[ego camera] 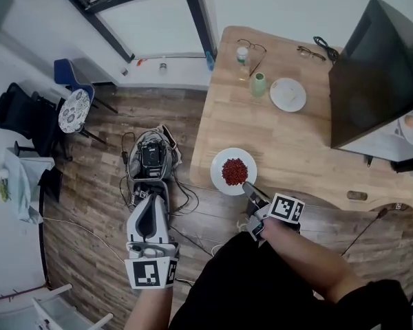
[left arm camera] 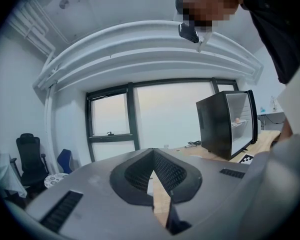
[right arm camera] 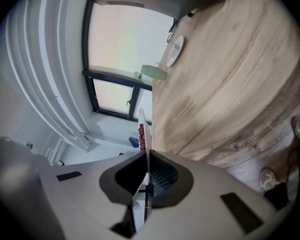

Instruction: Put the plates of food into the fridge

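Red food [ego camera: 235, 171] (small pieces, heaped) fills the middle of a white plate [ego camera: 219, 162] at the near edge of the wooden desk [ego camera: 296, 143]. The right claw [ego camera: 250, 188] is clamped on that plate's rim, its jaws squeezing the thin edge. The left claw [ego camera: 151, 199] hangs over the floor [ego camera: 89, 184] beside the desk, jaws together with nothing between them. A black fridge [ego camera: 372, 67] stands open at the desk's right side, well apart from the plate.

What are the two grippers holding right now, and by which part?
The right gripper pinches the plate of red food by its rim, at the edge nearest the person. The left gripper holds nothing.
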Demonstrator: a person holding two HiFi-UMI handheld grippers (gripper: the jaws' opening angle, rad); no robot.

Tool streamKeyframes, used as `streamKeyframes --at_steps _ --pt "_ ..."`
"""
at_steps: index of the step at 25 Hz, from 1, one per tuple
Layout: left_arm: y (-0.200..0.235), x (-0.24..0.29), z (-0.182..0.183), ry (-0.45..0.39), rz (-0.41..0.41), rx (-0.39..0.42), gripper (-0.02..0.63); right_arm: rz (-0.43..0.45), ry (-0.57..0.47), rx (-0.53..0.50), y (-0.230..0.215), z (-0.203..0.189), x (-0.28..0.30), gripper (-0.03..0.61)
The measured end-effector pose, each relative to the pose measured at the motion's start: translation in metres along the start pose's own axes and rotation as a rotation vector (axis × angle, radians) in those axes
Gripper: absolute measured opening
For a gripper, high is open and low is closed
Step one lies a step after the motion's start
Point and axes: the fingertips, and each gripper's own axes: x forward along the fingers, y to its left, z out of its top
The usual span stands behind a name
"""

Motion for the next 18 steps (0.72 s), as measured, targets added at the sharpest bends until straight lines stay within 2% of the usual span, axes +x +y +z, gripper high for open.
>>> streamKeyframes --at_steps 10,18 --pt "-0.053 0.051 0.033 -0.061 -0.123 0.006 0.003 -0.013 -0.142 -0.026 0.008 0.069 -0.061 0.032" --pt "-0.113 0.088 0.054 -0.089 -0.236 -0.001 0.003 -0.007 -0.249 -0.055 0.019 0.120 -0.118 0.032"
